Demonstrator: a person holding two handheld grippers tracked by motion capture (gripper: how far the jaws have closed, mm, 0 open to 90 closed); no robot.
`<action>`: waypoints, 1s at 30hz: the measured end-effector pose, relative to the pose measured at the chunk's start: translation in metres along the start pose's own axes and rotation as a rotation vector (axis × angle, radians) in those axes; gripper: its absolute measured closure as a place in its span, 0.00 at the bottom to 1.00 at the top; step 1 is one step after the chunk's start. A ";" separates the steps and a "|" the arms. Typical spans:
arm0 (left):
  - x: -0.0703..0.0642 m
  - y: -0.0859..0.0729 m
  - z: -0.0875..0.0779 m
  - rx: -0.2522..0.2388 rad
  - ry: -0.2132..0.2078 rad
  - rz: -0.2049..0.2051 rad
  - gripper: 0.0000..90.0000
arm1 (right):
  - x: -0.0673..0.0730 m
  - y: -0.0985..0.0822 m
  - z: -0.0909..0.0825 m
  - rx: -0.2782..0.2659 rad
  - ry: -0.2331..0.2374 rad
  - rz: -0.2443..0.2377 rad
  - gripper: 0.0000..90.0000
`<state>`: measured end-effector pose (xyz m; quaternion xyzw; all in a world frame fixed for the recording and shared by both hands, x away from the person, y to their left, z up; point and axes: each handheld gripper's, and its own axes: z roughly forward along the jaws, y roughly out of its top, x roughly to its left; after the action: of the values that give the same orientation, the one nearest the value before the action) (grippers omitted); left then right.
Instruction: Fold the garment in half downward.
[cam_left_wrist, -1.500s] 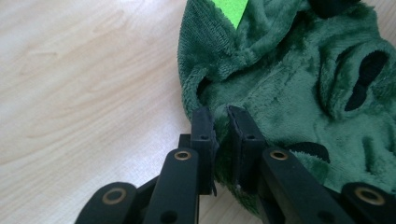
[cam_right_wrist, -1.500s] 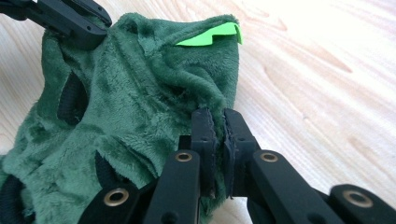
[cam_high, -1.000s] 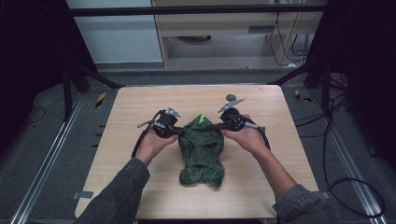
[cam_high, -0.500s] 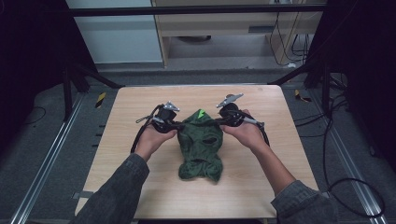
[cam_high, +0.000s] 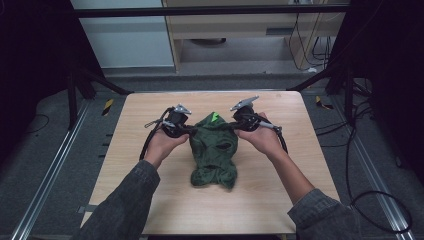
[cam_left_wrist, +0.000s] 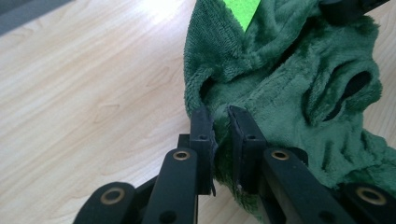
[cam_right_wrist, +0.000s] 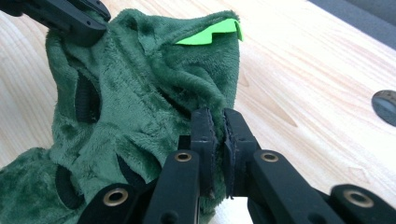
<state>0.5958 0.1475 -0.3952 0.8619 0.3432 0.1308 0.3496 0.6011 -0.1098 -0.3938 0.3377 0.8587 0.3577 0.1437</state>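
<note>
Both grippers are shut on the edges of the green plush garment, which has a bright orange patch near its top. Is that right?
Not quite: the patch is bright green, as the right gripper view shows. The rest holds: the left gripper and right gripper are both shut on the green plush garment.

Wooden table (cam_high: 150, 107), grey floor (cam_high: 55, 150)

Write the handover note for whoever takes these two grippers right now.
Left gripper: shut on the left edge of the green plush garment.
Right gripper: shut on its right edge, just below the bright green tag.
Things: garment lies mid-table, top end pinched between the grippers, lower end bunched toward the person.
Done: both side grips are made.
Left: probably spreading or folding it; the bunched lower end is not yet smoothed. Keep both grips closed until it is laid out.
</note>
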 end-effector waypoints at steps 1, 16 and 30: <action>0.001 0.001 -0.001 -0.001 0.003 0.003 0.89 | 0.000 0.001 0.000 -0.003 -0.001 0.006 0.93; 0.007 0.006 -0.005 -0.026 0.023 -0.011 0.89 | -0.004 0.015 0.001 -0.015 -0.024 -0.003 0.93; 0.008 0.008 -0.008 -0.030 0.043 0.011 0.89 | -0.002 0.019 0.002 -0.022 -0.040 -0.023 0.93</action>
<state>0.6016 0.1526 -0.3842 0.8554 0.3442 0.1563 0.3541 0.6121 -0.1002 -0.3817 0.3334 0.8554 0.3587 0.1685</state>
